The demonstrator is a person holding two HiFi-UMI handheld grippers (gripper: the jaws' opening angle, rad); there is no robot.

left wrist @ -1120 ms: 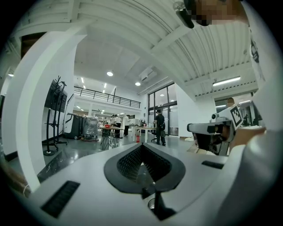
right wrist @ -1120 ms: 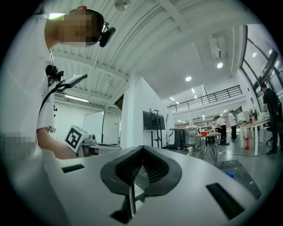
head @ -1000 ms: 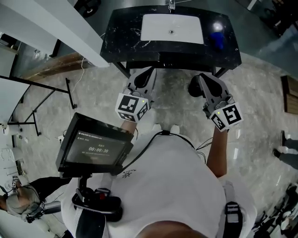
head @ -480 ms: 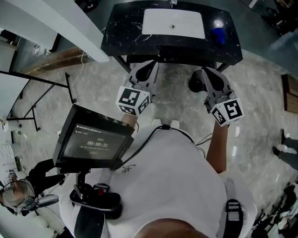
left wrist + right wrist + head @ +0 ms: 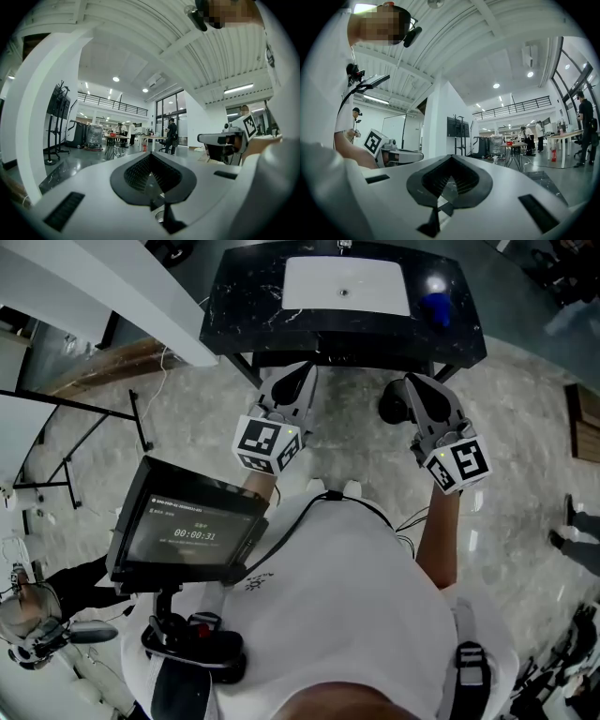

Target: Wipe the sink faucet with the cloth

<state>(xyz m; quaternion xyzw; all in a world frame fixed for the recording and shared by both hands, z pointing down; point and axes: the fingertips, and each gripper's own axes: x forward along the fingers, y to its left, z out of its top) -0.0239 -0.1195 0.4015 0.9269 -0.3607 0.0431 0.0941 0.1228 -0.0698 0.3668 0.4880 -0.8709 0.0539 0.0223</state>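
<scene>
Head view barely shows us the faucet [image 5: 344, 246] at the top edge, behind the white basin [image 5: 319, 282] set in the black counter [image 5: 244, 306]. The basin's drain [image 5: 344, 304] sits mid-bowl. Our blue cloth [image 5: 437, 309] lies on the counter just right of the basin. We hold both grippers about level over the floor [image 5: 187, 418], short of the counter's front edge. Left gripper [image 5: 298, 379] and right gripper [image 5: 414, 392] are side by side, each with jaws pressed together, gripping nothing.
</scene>
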